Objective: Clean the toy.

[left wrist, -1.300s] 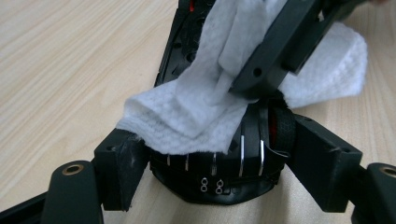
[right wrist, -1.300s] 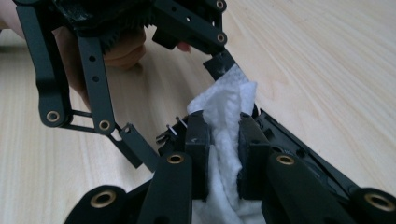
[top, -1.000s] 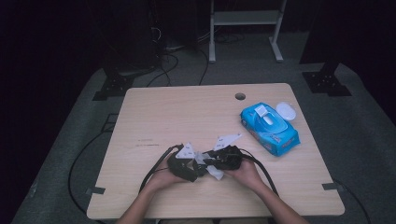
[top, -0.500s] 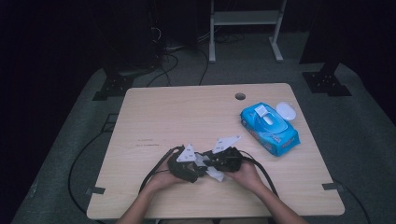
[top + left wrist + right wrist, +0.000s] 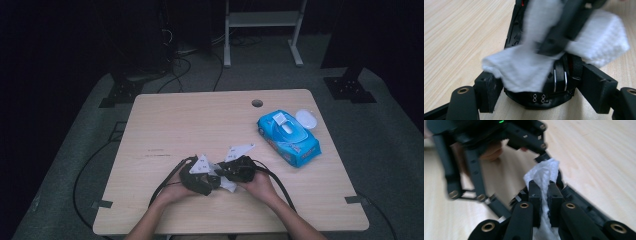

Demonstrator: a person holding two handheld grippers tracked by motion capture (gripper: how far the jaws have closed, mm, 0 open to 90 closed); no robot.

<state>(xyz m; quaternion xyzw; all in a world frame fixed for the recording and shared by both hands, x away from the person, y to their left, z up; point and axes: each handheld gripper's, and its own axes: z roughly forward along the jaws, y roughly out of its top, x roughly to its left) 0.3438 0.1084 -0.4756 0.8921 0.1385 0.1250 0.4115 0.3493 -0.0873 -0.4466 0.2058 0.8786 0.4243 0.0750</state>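
Pinching a white wipe (image 5: pixel 543 178), the right gripper (image 5: pixel 545 195) has its two pads clenched tight on the sheet, which stands up between them and runs lengthwise along the jaws, its crumpled end pointing away toward the left gripper (image 5: pixel 499 142). In the left gripper view the wipe (image 5: pixel 524 70) drapes across a black, rounded object (image 5: pixel 556 87) that sits between that gripper's wide-set pads; whether those pads press on it I cannot tell. From the high view both grippers meet, nose to nose, near the front edge of the table (image 5: pixel 200 115), the wipe (image 5: pixel 227 184) between them. Well apart, toward the far right corner, lies a blue pack of wipes (image 5: pixel 290 140) with its white lid (image 5: pixel 306 119) flipped open beside it.
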